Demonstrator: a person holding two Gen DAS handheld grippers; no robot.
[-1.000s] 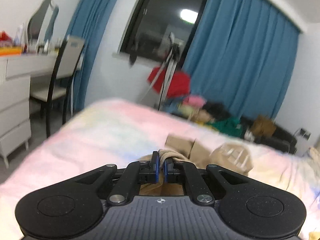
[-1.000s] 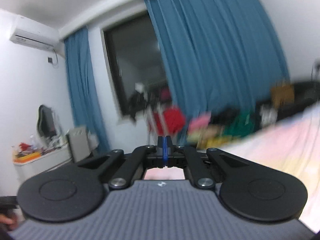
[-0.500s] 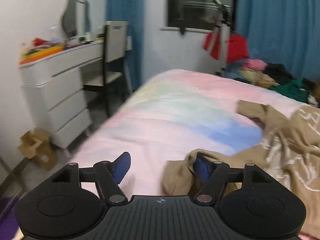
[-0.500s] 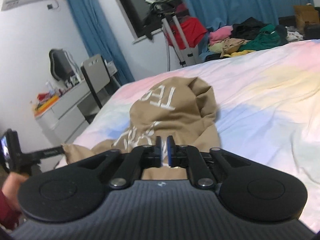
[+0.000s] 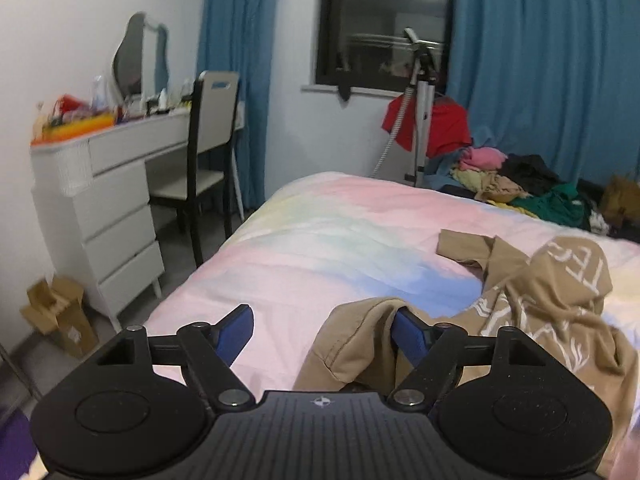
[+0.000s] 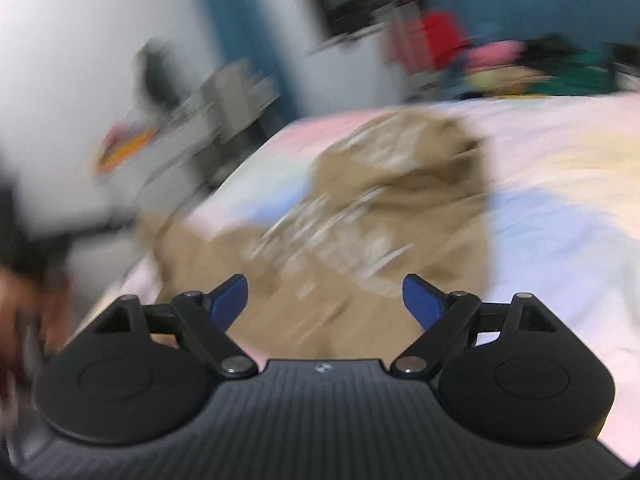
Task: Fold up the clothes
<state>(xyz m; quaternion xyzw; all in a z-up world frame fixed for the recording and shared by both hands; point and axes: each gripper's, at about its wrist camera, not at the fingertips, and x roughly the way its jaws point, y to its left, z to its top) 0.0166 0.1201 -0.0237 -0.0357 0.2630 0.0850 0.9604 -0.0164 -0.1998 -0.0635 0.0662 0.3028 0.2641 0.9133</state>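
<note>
We are holding the left claw (image 5: 324,330) low over the near edge of the bed (image 5: 320,248), its blue fingers (image 5: 236,330) spread wide apart. Nothing is sitting clamped between them. A fold of the tan shirt (image 5: 520,320) is bunching up just inside the right-hand finger and touching it; the left-hand finger is hanging over bare bedcover, clear of cloth.

The shirt is lying crumpled on the pastel bedcover, near our side and toward the right of the left wrist view. White lettering is showing on its raised far part, and one sleeve (image 5: 464,246) is lying flat, reaching out toward the middle of the bed.

The right claw (image 6: 324,300) is also standing wide open, gripping nothing. The right wrist view is heavily blurred, so we are reading only the broad shapes: the same tan shirt (image 6: 380,208) is spreading across the bed (image 6: 560,184) ahead of and under the open fingers. Whether the fingers are touching cloth there we cannot tell.

Beyond the bed we are noting a white dresser (image 5: 112,208) with a chair (image 5: 208,152) on the left, blue curtains (image 5: 540,72) at a dark window (image 5: 384,24), and a pile of clothes (image 5: 520,184) on the far side.
</note>
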